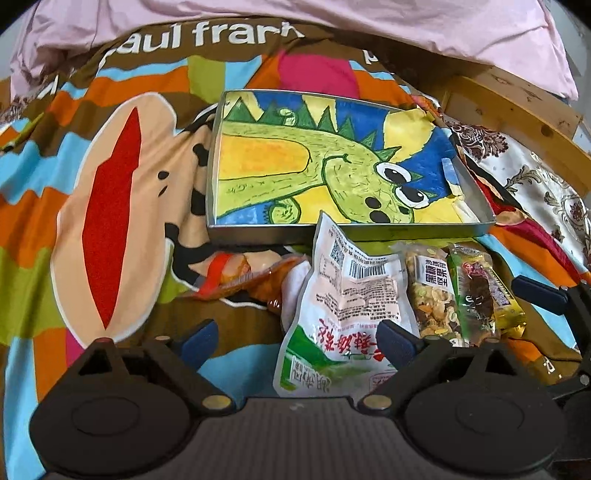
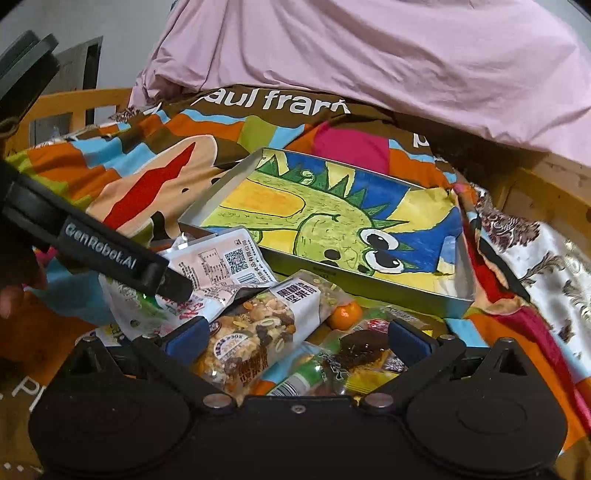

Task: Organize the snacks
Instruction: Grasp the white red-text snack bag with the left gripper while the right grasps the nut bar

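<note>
The left gripper [image 1: 299, 341] sits closest, low over the bed, with its jaws spread wide and nothing squeezed between them; the bottom edge of the white packet [image 1: 343, 306] lies in the gap but the pads do not press it. The right gripper [image 2: 299, 341] is also wide apart and grips nothing, hanging over the nut bar [image 2: 255, 332] and the green wrapper [image 2: 351, 354]. A small orange [image 2: 345, 314] peeks out just behind them. All these snacks lie in a loose heap on the colourful blanket [image 1: 110, 206], and just past the heap sits the metal tray [image 1: 218, 158] with a dinosaur picture in the bottom and no snacks in it yet. I think this is the very start of picking: each gripper is choosing a snack. Next, the left one needs to dip lower, close on the white packet, lift it and carry it forward into the tray. Far behind lies a pink sheet [image 1: 406, 22].
</note>
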### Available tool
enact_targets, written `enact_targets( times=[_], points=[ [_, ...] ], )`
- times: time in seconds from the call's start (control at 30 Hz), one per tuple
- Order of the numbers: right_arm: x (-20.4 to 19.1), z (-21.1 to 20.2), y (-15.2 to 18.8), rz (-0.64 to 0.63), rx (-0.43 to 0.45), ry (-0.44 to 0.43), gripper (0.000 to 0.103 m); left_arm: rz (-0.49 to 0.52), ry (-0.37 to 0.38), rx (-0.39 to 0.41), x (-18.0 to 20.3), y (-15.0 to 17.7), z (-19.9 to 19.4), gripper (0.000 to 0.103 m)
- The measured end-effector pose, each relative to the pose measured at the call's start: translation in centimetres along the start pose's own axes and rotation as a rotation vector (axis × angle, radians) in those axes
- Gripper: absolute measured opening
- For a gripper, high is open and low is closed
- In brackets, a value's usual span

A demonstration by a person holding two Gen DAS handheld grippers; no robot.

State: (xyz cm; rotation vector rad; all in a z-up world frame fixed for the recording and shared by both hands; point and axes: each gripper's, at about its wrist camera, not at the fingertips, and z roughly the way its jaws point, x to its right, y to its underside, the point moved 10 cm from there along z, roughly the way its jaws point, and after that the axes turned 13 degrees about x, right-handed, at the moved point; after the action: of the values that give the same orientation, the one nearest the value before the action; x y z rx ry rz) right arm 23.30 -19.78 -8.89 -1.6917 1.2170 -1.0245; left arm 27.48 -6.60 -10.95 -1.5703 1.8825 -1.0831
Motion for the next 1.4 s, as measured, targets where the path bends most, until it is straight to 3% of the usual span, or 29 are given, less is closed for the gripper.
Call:
enact_targets(
  times=[0.33,0.47,0.53,0.7,0.83,0.93,1.07,1.13,1.2,1.27,1.3,1.33,1.4],
  points=[
    [-1.8,0.3,1.0,-0.086,-0.014,-0.029,0.102,-0.013,0.005,0.005,0.0,-0.3,0.2,0.095],
    [-0.6,0.1,0.9,-0.127,-0.015,0.04,0.102,0.027,-0.065,-0.049,-0.4,0.4,1.2,0.086],
    [0.3,0.1,1.0,-0.126,-0.024,0.079,0.102,0.045,-0.095,-0.049,-0.8,0.4,1.2,0.086],
    [0.7,0.0,0.4,-0.093,0.013,0.082,0.102,0.082,-0.153,-0.039,-2.3,0.6,0.3,0.085],
    [0.3,0.9,0.0,-0.056,0.049,0.053,0.102,0.099,-0.099,0.013,-1.3,0.0,-0.9,0.093],
    [-0.2,2.0,0.3,-0.044,0.039,0.038,0.102,0.148,-0.111,0.022,-0.6,-0.2,-0.7,0.094],
    [-1.0,4.1,0.6,-0.06,0.012,0.041,0.101,0.121,-0.115,0.019,-0.4,-0.4,-0.1,0.094],
    [-1.2,5.0,1.4,-0.052,-0.036,0.04,0.09,0.115,-0.119,0.021,-0.6,-0.6,0.1,0.094],
    [-1.0,5.0,1.8,-0.02,-0.058,0.024,0.088,0.124,-0.121,0.025,-0.7,-0.7,0.0,0.094],
    [-1.1,4.6,1.5,-0.018,-0.058,0.004,0.074,0.128,-0.122,0.026,-0.7,-0.8,0.0,0.094],
    [-1.1,4.4,1.4,-0.018,-0.072,-0.013,0.058,0.128,-0.117,0.029,-0.7,-0.9,-0.1,0.095],
    [-1.0,4.2,1.4,-0.019,-0.081,-0.024,0.052,0.128,-0.113,0.032,-0.6,-0.9,-0.2,0.095],
    [-0.7,4.0,1.3,-0.027,-0.101,-0.058,0.05,0.133,-0.108,0.036,-0.3,-0.9,-0.2,0.096]
  ],
)
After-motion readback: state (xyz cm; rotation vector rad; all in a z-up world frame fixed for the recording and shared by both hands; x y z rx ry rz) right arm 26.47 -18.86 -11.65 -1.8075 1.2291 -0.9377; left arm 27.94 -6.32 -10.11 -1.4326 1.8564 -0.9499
